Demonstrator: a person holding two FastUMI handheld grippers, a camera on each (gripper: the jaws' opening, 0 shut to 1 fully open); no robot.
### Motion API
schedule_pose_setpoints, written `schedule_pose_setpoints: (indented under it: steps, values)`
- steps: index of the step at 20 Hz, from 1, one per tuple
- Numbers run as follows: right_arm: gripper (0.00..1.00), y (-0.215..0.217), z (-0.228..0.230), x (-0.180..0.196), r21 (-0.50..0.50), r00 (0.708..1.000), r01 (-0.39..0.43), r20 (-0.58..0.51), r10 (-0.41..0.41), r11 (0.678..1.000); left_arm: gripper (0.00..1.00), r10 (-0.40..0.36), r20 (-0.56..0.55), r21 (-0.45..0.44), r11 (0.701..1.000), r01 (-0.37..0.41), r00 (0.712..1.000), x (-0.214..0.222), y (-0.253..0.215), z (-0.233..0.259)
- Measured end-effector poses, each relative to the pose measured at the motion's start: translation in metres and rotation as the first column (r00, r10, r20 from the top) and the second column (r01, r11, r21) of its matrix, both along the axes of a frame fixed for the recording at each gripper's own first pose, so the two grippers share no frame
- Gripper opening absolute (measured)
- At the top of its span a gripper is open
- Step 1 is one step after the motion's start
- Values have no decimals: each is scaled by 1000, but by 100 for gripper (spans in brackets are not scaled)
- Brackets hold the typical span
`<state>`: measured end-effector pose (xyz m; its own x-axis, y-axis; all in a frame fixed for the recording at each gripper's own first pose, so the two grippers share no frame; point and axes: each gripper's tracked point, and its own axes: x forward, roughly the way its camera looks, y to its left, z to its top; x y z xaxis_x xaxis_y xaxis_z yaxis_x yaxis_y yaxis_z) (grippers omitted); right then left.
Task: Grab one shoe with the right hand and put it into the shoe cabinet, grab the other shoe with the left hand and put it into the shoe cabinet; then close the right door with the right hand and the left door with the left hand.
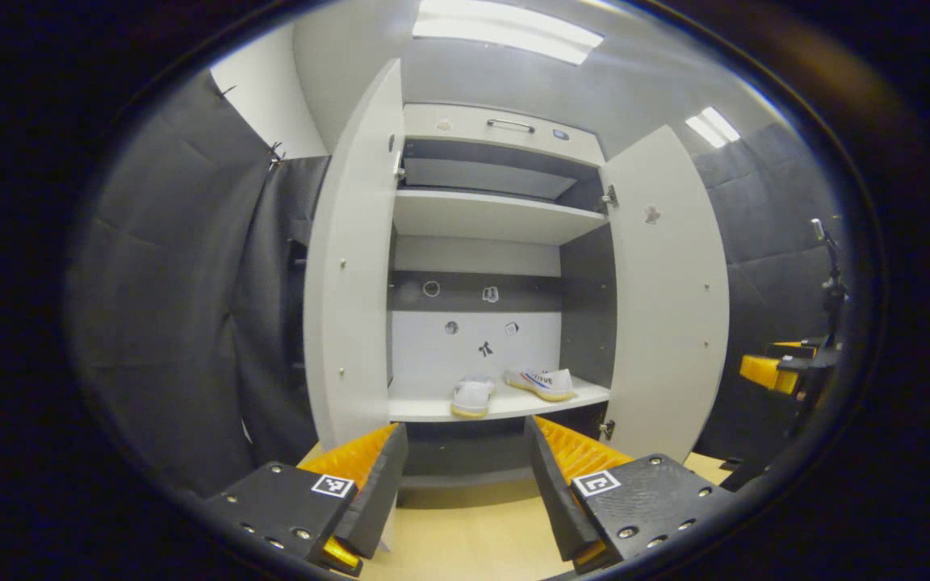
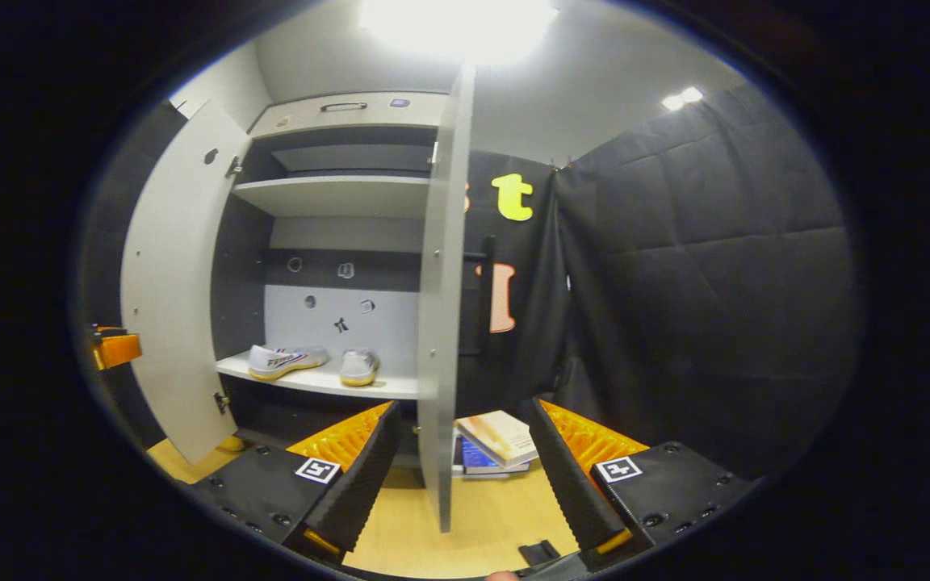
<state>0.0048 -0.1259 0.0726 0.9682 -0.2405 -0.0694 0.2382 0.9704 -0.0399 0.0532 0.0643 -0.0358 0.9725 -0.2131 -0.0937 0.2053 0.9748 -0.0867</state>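
So both shoes point(image 1: 513, 387) sit on the cabinet's lower shelf point(image 1: 425, 410), doors wide. Our right tongs point(image 2: 457, 460) are spread, straddling the right door point(image 2: 441, 323) edge-on; left tongs point(image 1: 465, 476) spread, empty. We'd push the right door's outer face, probably near its free edge, swinging steadily, then the left door point(image 1: 348, 282).

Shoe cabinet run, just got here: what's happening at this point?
A person holds a gripper in each hand in front of the cabinet. Both shoes already sit on the lower shelf. Both doors are wide open. The right gripper is open with the right door edge between its fingers, not touching, so closing it looks to be next. The left gripper is open and empty, facing the shelf, with the left door to its left.
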Motion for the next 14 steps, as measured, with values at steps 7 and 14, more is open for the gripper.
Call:
schedule_pose_setpoints:
  steps: [7, 14]
  values:
    - [99, -55, 48, 51, -46, 974, 212, 96, -207, 976, 83, 161, -36, 5, 987, -161, 986, -39, 81, -11]
    - [90, -63, 61, 67, -106, 955, 282, 123, -269, 954, 82, 271, -63, 5, 962, -271, 960, -57, 141, -18]
